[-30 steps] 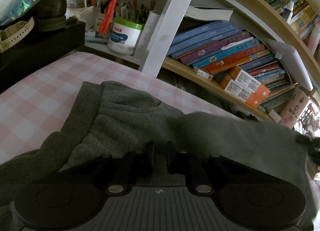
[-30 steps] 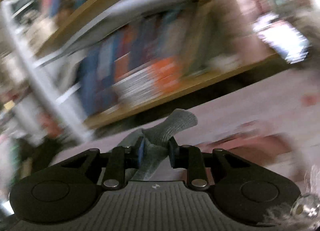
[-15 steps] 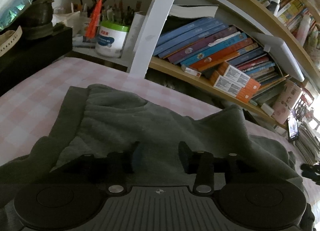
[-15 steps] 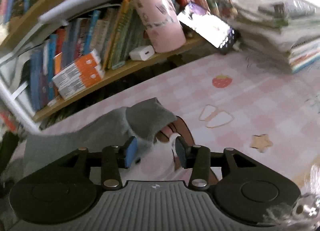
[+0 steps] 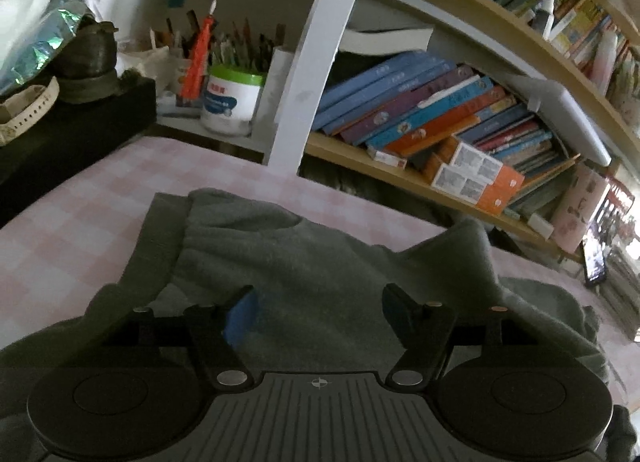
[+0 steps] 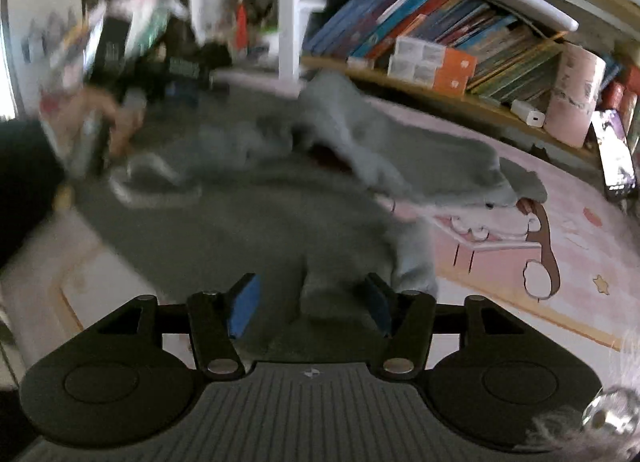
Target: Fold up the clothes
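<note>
A grey fleece garment (image 5: 304, 262) lies spread on the pink checked table cover (image 5: 72, 197). My left gripper (image 5: 320, 310) hangs open just above it, with nothing between its fingers. In the right wrist view the same grey garment (image 6: 280, 197) covers the table's middle, and one sleeve (image 6: 420, 157) stretches toward the right. My right gripper (image 6: 310, 306) is open over the garment's near edge, and this view is motion-blurred. The person's other hand (image 6: 120, 121) with the left gripper shows blurred at the far left.
A bookshelf with slanted books (image 5: 432, 117) runs along the back behind a white post (image 5: 316, 61). A white tub (image 5: 232, 101) and a black box (image 5: 60, 133) stand at the back left. A pink cup (image 6: 572, 93) and a phone (image 6: 612, 153) sit at the right.
Both grippers have let go of the grey garment and opened wide. The garment has dropped flat on the table. The right gripper has swung left and back over it.
</note>
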Available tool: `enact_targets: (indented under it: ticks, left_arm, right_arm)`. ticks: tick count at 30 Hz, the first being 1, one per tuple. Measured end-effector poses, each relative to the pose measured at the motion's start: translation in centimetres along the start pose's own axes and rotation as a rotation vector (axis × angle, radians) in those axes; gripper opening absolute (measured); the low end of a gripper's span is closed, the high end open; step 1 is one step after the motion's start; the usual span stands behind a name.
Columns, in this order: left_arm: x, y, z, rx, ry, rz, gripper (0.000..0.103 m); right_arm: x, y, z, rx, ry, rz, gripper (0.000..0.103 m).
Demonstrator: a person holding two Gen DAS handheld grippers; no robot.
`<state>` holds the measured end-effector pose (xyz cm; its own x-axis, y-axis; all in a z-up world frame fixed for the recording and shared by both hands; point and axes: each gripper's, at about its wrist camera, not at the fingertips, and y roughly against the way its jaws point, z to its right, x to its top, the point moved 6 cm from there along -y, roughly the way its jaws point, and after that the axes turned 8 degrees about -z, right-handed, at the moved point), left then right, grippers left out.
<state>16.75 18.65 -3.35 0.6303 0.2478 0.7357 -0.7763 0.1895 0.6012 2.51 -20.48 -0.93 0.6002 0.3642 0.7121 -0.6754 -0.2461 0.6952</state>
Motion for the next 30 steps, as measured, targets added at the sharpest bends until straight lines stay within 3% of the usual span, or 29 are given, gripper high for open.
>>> enact_targets:
  ticks: [2, 3, 6, 9, 12, 15, 18, 20, 22, 24, 27, 30]
  left_arm:
    - [-0.2, 0.1, -0.1, 0.005, 0.004, -0.004, 0.072]
    - [-0.3, 0.0, -0.2, 0.008, 0.006, -0.008, 0.072]
    - [-0.4, -0.2, -0.3, 0.018, 0.009, -0.020, 0.072]
    - [-0.5, -0.3, -0.3, 0.021, 0.009, -0.025, 0.072]
    - [-0.5, -0.3, -0.3, 0.020, 0.008, -0.021, 0.072]
    - [-0.4, 0.2, -0.3, 0.007, 0.017, -0.001, 0.072]
    - [-0.2, 1.0, -0.2, -0.013, 0.005, 0.032, 0.069]
    - [-0.3, 1.3, 0.2, -0.040, -0.022, 0.029, 0.059]
    - [-0.7, 1.1, 0.6, -0.082, -0.036, -0.015, 0.027]
    - [-1.2, 0.6, 1.0, -0.102, -0.046, -0.068, 0.022]
    - [-2.1, -0.7, 1.8, -0.091, -0.092, -0.149, 0.017]
    - [-1.4, -2.1, 2.5, -0.047, -0.166, -0.173, 0.014]
  right_arm:
    - [-0.3, 0.2, 0.6, -0.090, 0.022, 0.003, 0.038]
    - [-0.5, 0.3, 0.9, -0.135, 0.033, 0.005, 0.036]
    - [-0.9, 0.7, 1.7, -0.270, 0.066, 0.009, 0.018]
    - [-1.3, 1.4, 3.1, -0.411, 0.079, 0.013, 0.012]
    - [-1.7, 3.1, 7.5, -0.540, -0.029, 0.007, 0.012]
    - [-1.9, 4.1, 8.4, -0.515, -0.084, 0.034, 0.013]
    - [-1.4, 3.9, 6.6, -0.408, -0.066, 0.078, 0.021]
    - [-1.2, 3.4, 4.5, -0.295, -0.023, 0.085, 0.021]
    - [-1.2, 2.3, 2.5, -0.183, 0.015, 0.057, 0.021]
    - [-1.4, 0.7, 1.7, -0.128, 0.034, 0.001, 0.021]
    - [-2.3, -1.1, 2.5, -0.141, 0.023, -0.074, 0.023]
    - [-2.5, -1.2, 4.0, -0.109, -0.032, -0.079, 0.032]
